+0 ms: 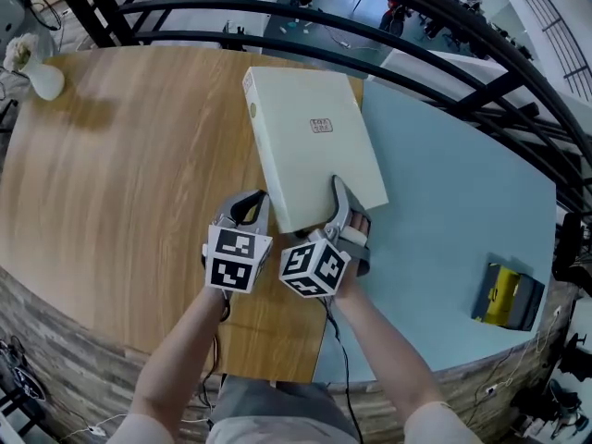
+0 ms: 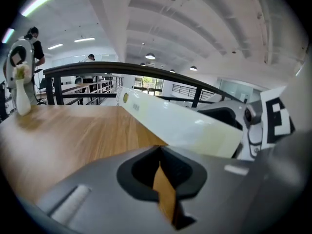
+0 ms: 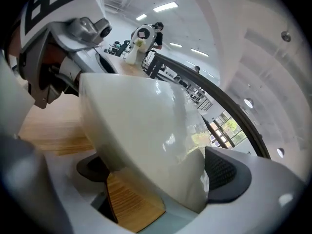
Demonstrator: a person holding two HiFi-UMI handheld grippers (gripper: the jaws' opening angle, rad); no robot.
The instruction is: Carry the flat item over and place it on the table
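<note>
Cream box [image 1: 314, 146] over table [image 1: 120, 202], right tongs [image 1: 336, 195] spread round its corner, left tongs [image 1: 260, 200] closed, vase [image 1: 42, 77] well apart

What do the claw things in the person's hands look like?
The left gripper and right gripper are grey, with curved jaws and dark ribbed pads. Each carries a white cube with black square markers: left cube, right cube. A thin black cable trails behind the right gripper. No sleeves show.
</note>
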